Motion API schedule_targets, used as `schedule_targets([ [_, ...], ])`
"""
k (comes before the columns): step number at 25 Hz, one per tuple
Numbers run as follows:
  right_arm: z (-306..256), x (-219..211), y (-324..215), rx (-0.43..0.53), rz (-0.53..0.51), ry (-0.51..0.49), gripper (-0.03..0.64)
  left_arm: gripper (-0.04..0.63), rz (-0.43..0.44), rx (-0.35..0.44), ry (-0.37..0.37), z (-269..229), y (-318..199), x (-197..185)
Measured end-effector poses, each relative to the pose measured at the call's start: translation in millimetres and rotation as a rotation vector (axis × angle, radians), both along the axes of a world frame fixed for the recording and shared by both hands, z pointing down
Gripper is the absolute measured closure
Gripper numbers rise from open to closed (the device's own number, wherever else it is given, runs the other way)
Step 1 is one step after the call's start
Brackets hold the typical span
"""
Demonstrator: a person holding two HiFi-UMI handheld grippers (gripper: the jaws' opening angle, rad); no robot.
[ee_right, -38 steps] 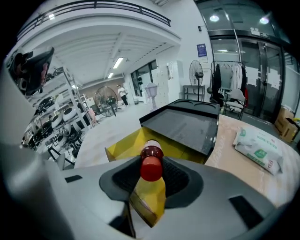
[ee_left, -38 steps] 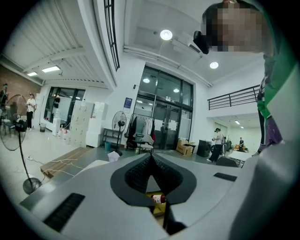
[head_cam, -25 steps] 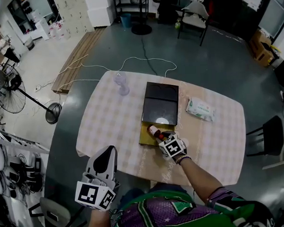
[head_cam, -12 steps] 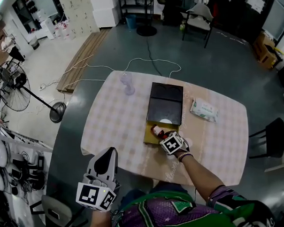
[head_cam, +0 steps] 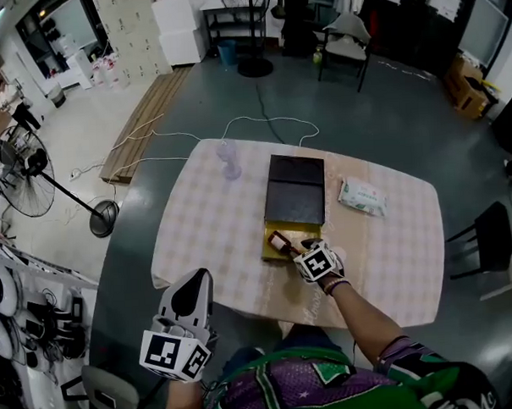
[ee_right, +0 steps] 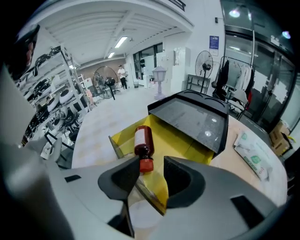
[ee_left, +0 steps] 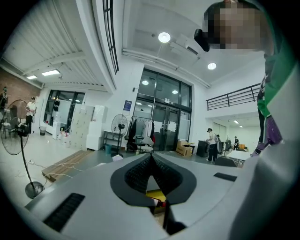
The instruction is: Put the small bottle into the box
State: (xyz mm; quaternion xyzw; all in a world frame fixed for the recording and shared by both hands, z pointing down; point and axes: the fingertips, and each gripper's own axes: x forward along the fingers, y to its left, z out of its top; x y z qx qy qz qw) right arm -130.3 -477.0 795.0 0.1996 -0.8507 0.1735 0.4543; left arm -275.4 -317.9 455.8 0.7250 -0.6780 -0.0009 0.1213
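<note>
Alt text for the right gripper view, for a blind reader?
A small brown bottle with a red cap lies on its side in the yellow-lined box, whose black lid stands open behind it. The right hand-held gripper has just been opening its jaws, which stand apart with the cap between their tips, unclamped. A wipes pack lies on the table at right.

This is a big open workshop or lab hall, not a home. The floor (head_cam: 380, 126) is bare grey concrete with cables (head_cam: 202, 130) trailing across it. A rack (head_cam: 15, 303) of gear lines one side, near a standing fan (head_cam: 22, 171). Lockers (head_cam: 126, 31), cardboard boxes (head_cam: 470, 97) and stray chairs (head_cam: 342, 43) stand round the edges. The left gripper view shows tall glass doors (ee_left: 161, 117) and a mezzanine railing (ee_left: 234, 98).
</note>
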Motion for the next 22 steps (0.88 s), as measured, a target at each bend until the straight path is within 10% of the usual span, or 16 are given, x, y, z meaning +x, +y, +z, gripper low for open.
schedule_targets([
  [22,-142,142,73,0.289,0.539,-0.22,0.453,0.572,0.205,0.096,-0.043,-21,69,8],
])
